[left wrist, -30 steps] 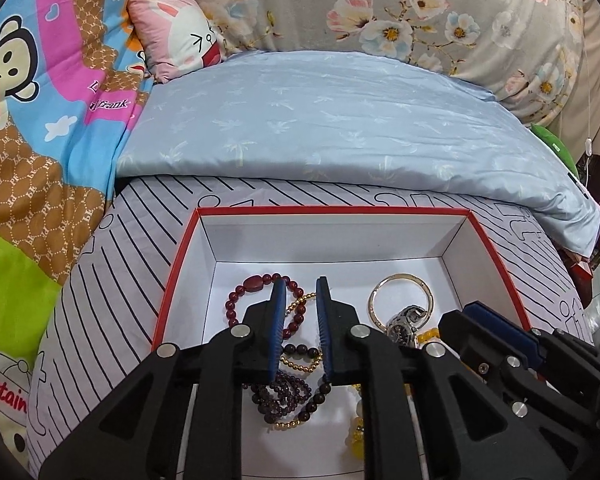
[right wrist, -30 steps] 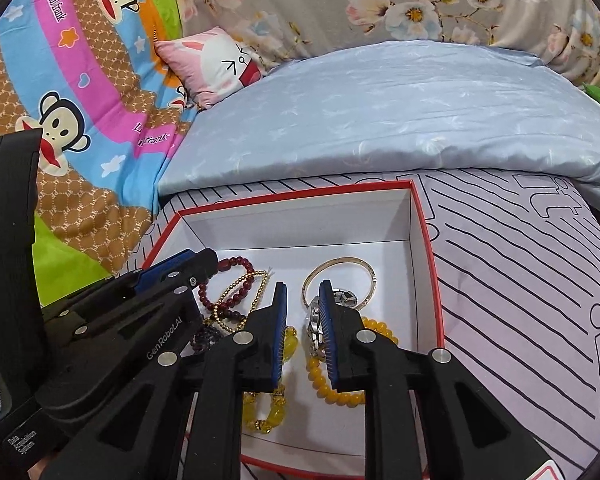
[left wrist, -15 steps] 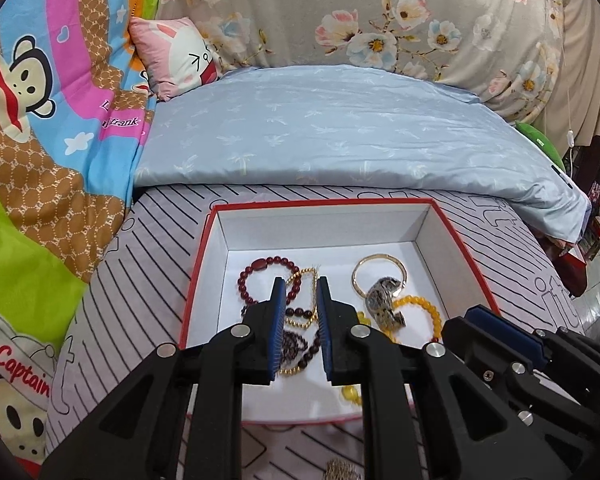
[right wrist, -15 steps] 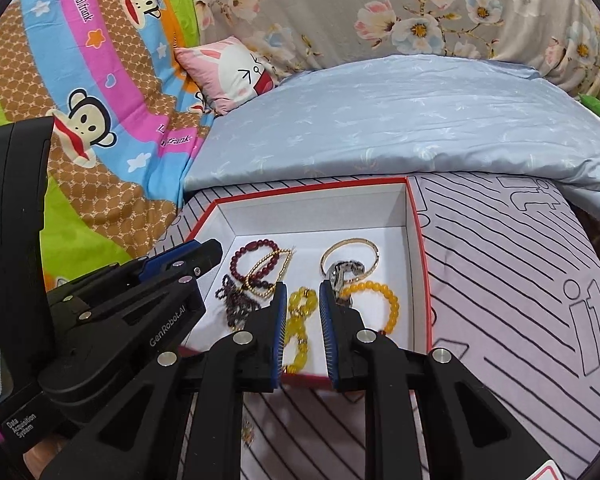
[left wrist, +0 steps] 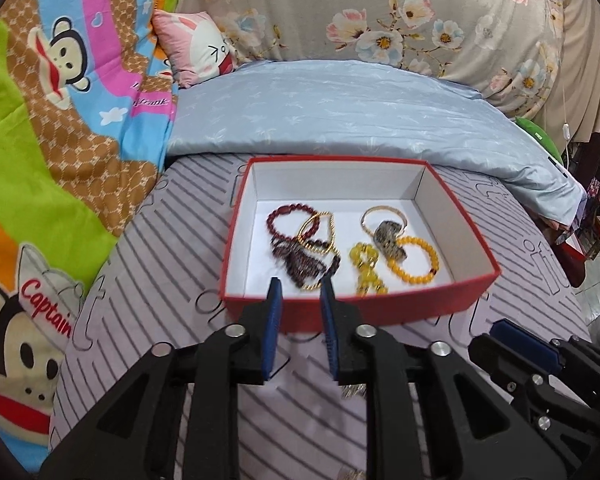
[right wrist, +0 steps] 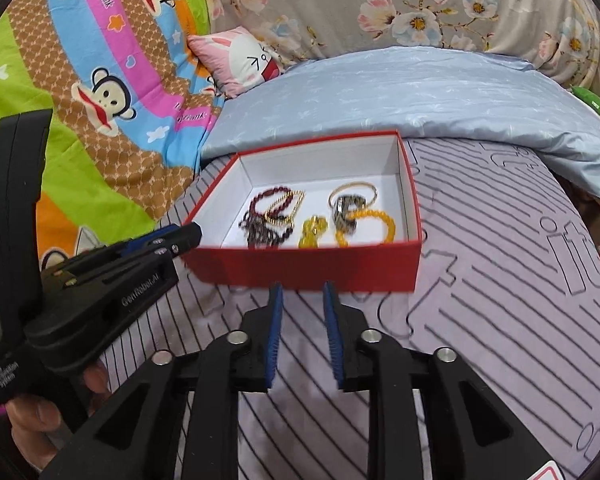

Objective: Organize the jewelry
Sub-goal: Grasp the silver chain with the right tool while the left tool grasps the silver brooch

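Matt red cardboard box (left wrist: 380,310) holds glossy beaded bracelets (left wrist: 414,260) on soft striped cloth (left wrist: 160,280).

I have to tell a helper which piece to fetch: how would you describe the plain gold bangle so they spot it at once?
Look at the red box with white lining on the striped mat. Go to its far right corner, where the gold bangle lies flat, partly under a dark-patterned watch. It is the only smooth, unbeaded ring; the yellow bracelet beside it is round beads.
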Demonstrator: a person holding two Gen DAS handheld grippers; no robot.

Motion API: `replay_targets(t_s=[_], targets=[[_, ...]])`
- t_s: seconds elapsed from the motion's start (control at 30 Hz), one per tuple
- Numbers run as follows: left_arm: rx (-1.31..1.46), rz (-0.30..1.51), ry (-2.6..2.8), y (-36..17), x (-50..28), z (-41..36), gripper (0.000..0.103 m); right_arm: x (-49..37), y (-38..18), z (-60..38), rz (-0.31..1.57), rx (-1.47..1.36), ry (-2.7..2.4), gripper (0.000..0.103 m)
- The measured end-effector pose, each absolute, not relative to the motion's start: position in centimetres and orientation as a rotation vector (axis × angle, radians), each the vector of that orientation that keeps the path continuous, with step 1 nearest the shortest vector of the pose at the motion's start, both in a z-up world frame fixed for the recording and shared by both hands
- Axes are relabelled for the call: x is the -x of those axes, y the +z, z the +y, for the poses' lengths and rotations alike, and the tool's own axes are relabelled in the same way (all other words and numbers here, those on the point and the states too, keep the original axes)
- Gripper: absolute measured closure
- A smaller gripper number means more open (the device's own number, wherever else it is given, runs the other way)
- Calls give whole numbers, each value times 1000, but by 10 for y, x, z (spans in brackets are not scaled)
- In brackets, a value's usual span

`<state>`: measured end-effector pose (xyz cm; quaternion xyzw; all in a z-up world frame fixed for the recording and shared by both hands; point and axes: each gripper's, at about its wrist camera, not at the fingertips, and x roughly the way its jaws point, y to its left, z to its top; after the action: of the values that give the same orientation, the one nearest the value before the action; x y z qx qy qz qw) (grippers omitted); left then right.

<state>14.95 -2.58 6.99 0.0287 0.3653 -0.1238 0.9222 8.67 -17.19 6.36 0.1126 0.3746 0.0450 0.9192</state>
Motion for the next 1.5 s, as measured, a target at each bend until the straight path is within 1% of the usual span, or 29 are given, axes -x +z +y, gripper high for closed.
replay_targets(t_s=[0.33, 0.67, 0.8, 0.87, 0.9, 0.97, 1.0, 1.17, 1.37, 1.47, 1.5], targets=[[-22, 824, -190, 37, -106, 23, 82, -36, 22, -128, 890, -156, 203, 79], [1, 863, -180, 24, -81, 43, 82, -37, 2, -97, 942, -108, 255, 78], [9, 877, -192, 21, -79, 43, 87, -46, -2, -93, 953, -99, 250, 78], [17, 885, -196, 19, -79, 42, 87, -47, -4, -93, 955, -93, 242, 85], [18, 887, -199, 19, -79, 42, 87, -46, -5, -94, 953, -88, 237, 91], [16, 889, -203, 19, -79, 40, 87, -45, -5, -96, 950, -89, 238, 93], [18, 891, -210, 19, -80, 39, 87, -44, -4, -99, 944, -96, 234, 98], [40, 898, -257, 22, -88, 24, 87, -40, 2, -120, 919, -140, 184, 99], [35, 916, -321, 18, -105, -11, 87, -40, 10, -152, 895, -191, 119, 99], [28, 925, -349, 13, -114, -30, 82, -40, 14, -167, 883, -215, 90, 99], [21, 927, -350, 12, -116, -36, 75, -40, 14, -171, 880, -222, 84, 98]])
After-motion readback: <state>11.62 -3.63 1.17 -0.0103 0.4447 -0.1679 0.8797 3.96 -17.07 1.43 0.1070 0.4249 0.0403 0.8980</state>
